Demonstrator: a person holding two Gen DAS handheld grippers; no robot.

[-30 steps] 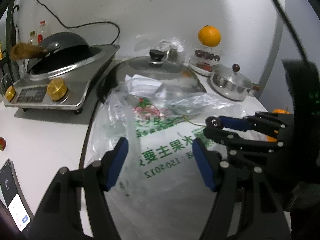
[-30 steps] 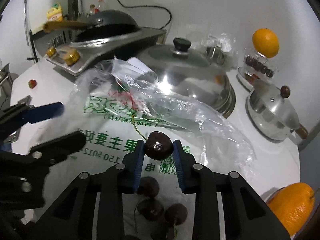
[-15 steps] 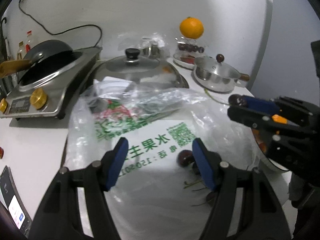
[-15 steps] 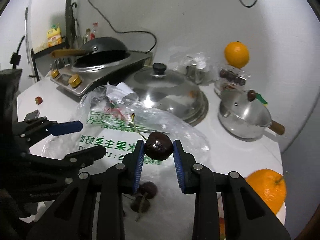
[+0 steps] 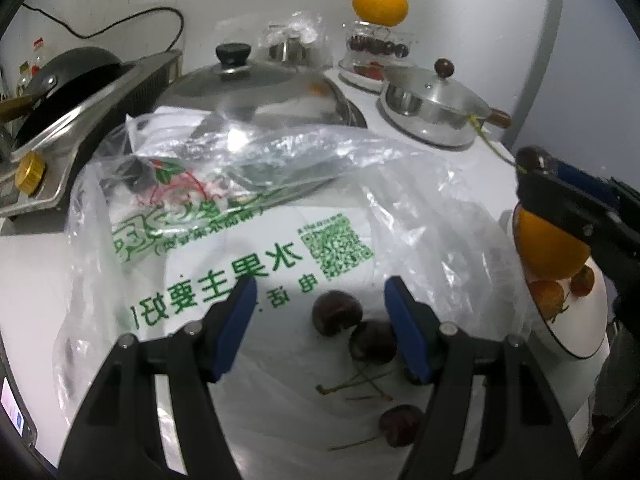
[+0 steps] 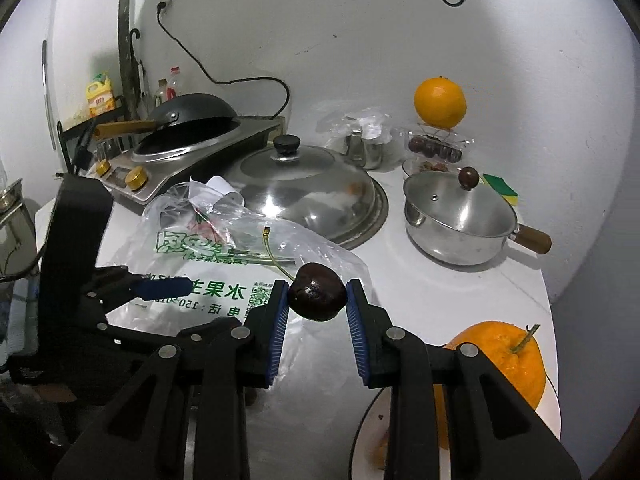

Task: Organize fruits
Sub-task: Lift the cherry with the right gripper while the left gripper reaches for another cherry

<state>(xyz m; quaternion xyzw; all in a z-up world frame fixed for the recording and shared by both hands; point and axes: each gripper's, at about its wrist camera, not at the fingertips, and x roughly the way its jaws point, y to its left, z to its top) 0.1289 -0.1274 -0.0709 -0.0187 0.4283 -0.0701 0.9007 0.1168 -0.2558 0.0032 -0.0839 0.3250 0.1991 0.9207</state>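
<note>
My right gripper point(image 6: 318, 302) is shut on a dark cherry point(image 6: 317, 291) with a green stem, held above the table; it shows at the right edge of the left wrist view point(image 5: 532, 160). My left gripper point(image 5: 320, 304) is open and empty, low over a clear plastic bag point(image 5: 248, 224) with green print. Several loose dark cherries point(image 5: 337, 312) lie on the bag between and below its fingers. A white plate point(image 5: 576, 328) at the right holds an orange point(image 5: 548, 248) and small fruits; the plate point(image 6: 360, 436) and orange point(image 6: 504, 360) show under my right gripper.
A steel domed lid point(image 6: 304, 192), a small lidded saucepan point(image 6: 460, 216), a wok on an induction cooker point(image 6: 188, 136) and a glass stand of cherries topped with an orange point(image 6: 440, 104) stand at the back by the wall. A phone point(image 5: 12, 412) lies at the left edge.
My right gripper has lifted the cherry and moved right, over the plate. My left gripper has drawn nearer the loose cherries on the bag, still open.
</note>
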